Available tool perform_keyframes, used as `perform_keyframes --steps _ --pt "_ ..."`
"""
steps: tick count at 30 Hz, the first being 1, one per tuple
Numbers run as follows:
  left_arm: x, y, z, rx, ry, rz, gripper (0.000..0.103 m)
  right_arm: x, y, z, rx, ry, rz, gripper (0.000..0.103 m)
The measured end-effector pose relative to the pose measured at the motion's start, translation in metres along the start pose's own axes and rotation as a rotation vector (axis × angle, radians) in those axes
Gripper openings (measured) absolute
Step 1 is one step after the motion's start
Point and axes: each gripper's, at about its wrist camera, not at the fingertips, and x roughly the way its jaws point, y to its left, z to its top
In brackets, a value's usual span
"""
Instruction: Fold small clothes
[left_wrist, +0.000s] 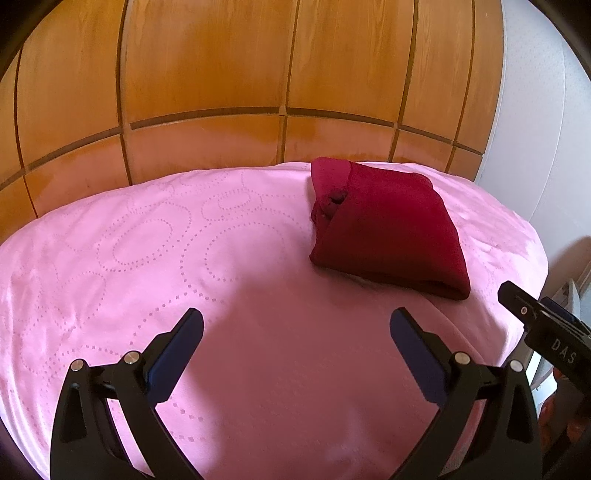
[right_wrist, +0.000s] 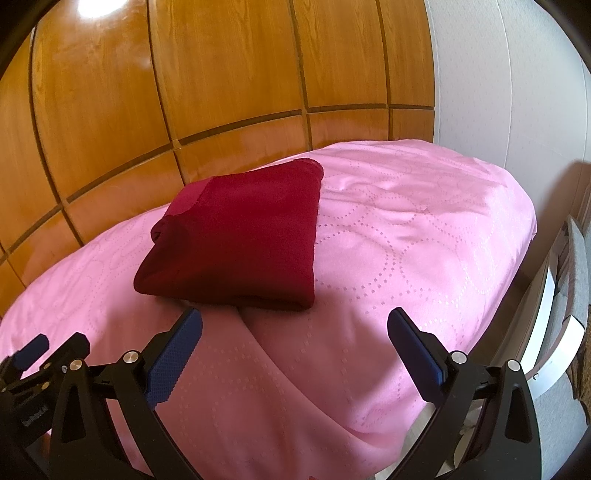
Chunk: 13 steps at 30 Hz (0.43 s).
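A dark red garment (left_wrist: 384, 225) lies folded into a compact square on the pink bedspread (left_wrist: 184, 240), toward the far right in the left wrist view. It also shows in the right wrist view (right_wrist: 236, 236), just beyond the fingers. My left gripper (left_wrist: 295, 325) is open and empty, hovering above the bedspread to the near left of the garment. My right gripper (right_wrist: 293, 325) is open and empty, just short of the garment's near edge. The right gripper's tip (left_wrist: 532, 314) shows at the right edge of the left wrist view, and the left gripper's tip (right_wrist: 35, 350) shows at the left edge of the right wrist view.
A wooden panelled wall (left_wrist: 258, 74) stands behind the bed. A white wall (right_wrist: 498, 92) is on the right. The bed's right edge (right_wrist: 517, 266) drops off beside a grey and white piece of furniture (right_wrist: 569, 295).
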Motion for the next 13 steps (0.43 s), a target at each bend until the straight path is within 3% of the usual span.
perform_keyframes --steps 8,13 --pt "0.008 0.004 0.0 -0.004 0.03 -0.014 0.101 0.005 -0.003 0.001 0.001 0.016 0.001 0.099" --pt "0.033 0.034 0.006 -0.085 0.132 -0.049 0.101 0.024 -0.013 0.008 0.003 0.048 0.012 0.099"
